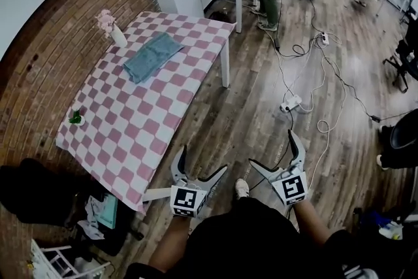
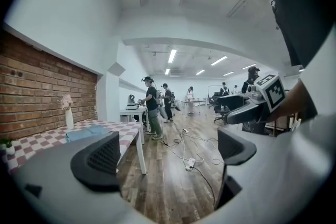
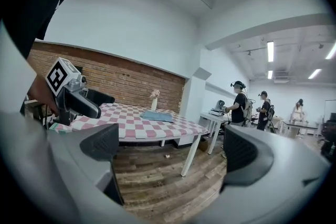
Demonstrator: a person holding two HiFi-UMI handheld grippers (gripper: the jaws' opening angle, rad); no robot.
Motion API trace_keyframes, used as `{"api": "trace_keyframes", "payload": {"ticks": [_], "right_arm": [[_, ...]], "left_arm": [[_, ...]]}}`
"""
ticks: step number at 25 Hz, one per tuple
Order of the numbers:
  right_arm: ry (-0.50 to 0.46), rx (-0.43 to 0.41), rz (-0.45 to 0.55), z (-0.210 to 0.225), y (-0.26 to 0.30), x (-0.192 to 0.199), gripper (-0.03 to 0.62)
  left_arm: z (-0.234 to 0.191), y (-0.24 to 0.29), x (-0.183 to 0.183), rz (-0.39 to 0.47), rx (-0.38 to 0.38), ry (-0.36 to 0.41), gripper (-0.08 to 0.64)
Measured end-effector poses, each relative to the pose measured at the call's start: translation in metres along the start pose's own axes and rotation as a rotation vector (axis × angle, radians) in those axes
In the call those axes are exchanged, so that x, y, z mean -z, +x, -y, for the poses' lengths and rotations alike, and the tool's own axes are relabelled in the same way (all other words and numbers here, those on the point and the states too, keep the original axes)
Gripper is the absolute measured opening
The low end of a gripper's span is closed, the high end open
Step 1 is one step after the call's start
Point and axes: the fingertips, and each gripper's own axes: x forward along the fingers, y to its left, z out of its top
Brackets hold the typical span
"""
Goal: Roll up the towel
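On the far half of the checkered counter (image 1: 130,134), the blue-green towel (image 1: 151,55) lies flat and unrolled, so I judge all the rolling is left to do. The left gripper (image 1: 204,160) and right gripper (image 1: 272,148) hang over the floor, well apart from it, jaws apart and empty. A white vase (image 1: 119,38) beside the towel holds pink flowers, and a small pot (image 1: 77,119) holds a green plant.

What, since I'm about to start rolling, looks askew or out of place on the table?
Nothing serious. The towel lies slightly askew to the checks of the table, loosely folded near the vase. Nothing looks spilled or toppled; cables trail across the floor.
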Motion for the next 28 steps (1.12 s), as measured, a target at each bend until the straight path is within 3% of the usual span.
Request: {"api": "trace_keyframes", "payload": {"ticks": [5, 12, 22, 28], "right_arm": [[-0.108, -0.065, -0.007, 0.028, 0.038, 0.010, 0.593], [-0.091, -0.161, -0.022, 0.043, 0.088, 0.016, 0.592], [-0.148, -0.265, 0.000, 0.051, 0.166, 0.013, 0.592], [-0.174, -0.331, -0.001, 0.042, 0.228, 0.001, 0.592]], "left_arm": [[-0.020, 0.039, -0.003, -0.020, -0.048, -0.017, 0.558], [-0.051, 0.070, -0.010, -0.027, -0.146, -0.009, 0.558], [-0.104, 0.085, 0.005, -0.076, -0.243, -0.013, 0.558], [-0.156, 0.103, 0.009, -0.067, -0.296, -0.025, 0.557]]}}
